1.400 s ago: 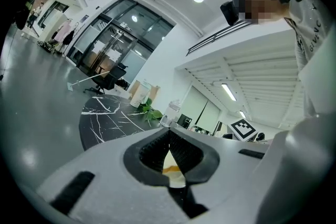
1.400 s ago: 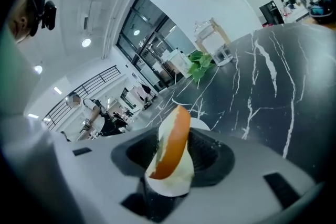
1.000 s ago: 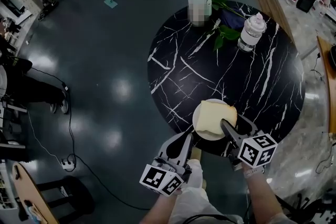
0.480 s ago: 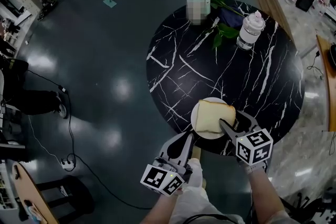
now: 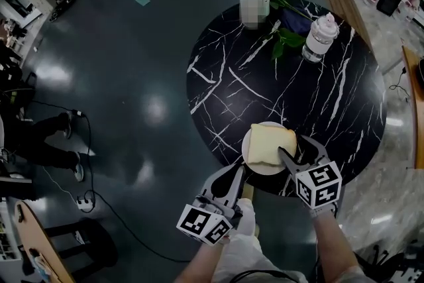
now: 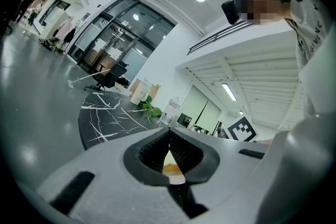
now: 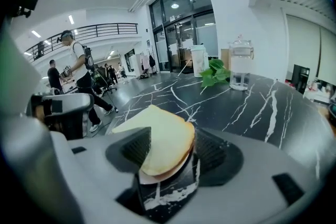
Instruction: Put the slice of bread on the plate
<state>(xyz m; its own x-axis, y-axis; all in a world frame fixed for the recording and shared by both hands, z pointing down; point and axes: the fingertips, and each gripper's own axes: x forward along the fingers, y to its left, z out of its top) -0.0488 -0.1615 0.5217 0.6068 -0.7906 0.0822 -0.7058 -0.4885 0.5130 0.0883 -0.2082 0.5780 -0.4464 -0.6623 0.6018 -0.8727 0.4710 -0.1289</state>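
Note:
A pale slice of bread (image 5: 270, 144) lies flat on a small white plate (image 5: 255, 167) at the near edge of the round black marble table (image 5: 298, 89). My right gripper (image 5: 293, 148) reaches in from the near right. Its jaws stand either side of the slice's near corner and are opening, so the pads do not press on it. In the right gripper view the bread (image 7: 164, 143) rests on the plate (image 7: 159, 179) between the two dark pads of the right gripper (image 7: 172, 136). My left gripper (image 5: 236, 175) hovers just off the table's near edge, shut and empty; in its own view the left gripper (image 6: 169, 136) has its tips together.
At the table's far side stand a mint-lidded container (image 5: 252, 0), a glass jar (image 5: 319, 36) and a green leafy sprig (image 5: 285, 42). A person's legs (image 5: 40, 142) and cables are on the floor to the left. A wooden bench (image 5: 341, 3) runs past the table's far right.
The right gripper has rolled about its own axis and its jaws have spread a little around the bread. The slice stays on the plate. The left gripper has not moved.

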